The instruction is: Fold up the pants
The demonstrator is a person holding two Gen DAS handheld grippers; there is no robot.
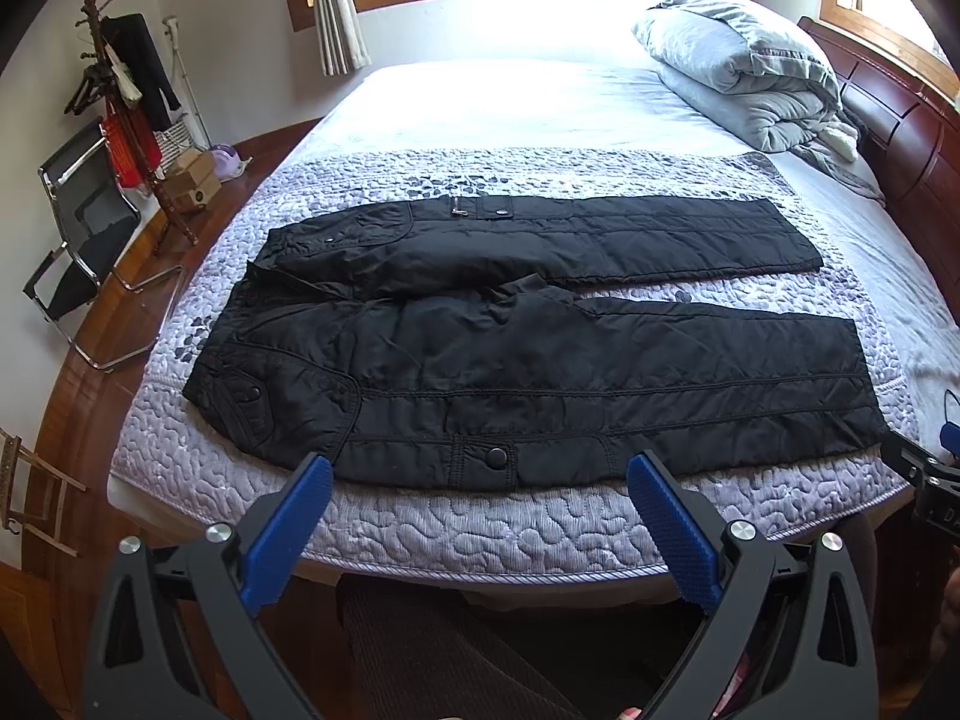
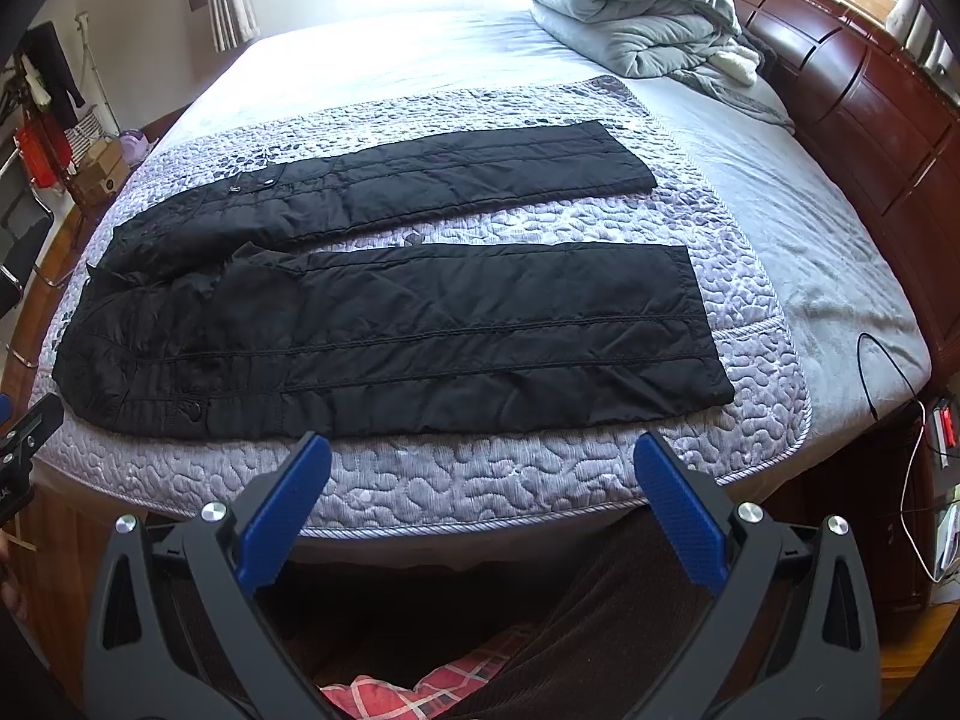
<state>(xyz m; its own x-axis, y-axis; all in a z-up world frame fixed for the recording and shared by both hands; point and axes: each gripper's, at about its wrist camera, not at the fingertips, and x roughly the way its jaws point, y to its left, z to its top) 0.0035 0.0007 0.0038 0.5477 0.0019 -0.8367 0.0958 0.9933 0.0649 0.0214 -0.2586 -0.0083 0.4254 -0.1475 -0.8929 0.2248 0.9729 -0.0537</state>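
Note:
Black quilted pants [image 1: 540, 354] lie spread flat on a purple quilted bedspread [image 1: 480, 516], waist to the left, both legs running to the right with a gap between them. They also show in the right wrist view [image 2: 420, 330]. My left gripper [image 1: 480, 468] is open and empty, hovering at the bed's near edge just short of the near leg's pocket snap. My right gripper [image 2: 480, 450] is open and empty, just short of the near leg's lower edge. The right gripper's tip shows at the left view's right edge [image 1: 924, 468].
A folded grey duvet [image 1: 738, 66] lies at the bed's far right by the dark wooden headboard [image 2: 870, 96]. A coat stand [image 1: 120, 96], a folding chair [image 1: 78, 228] and boxes stand on the wooden floor to the left. A black cable [image 2: 870, 372] lies on the sheet at right.

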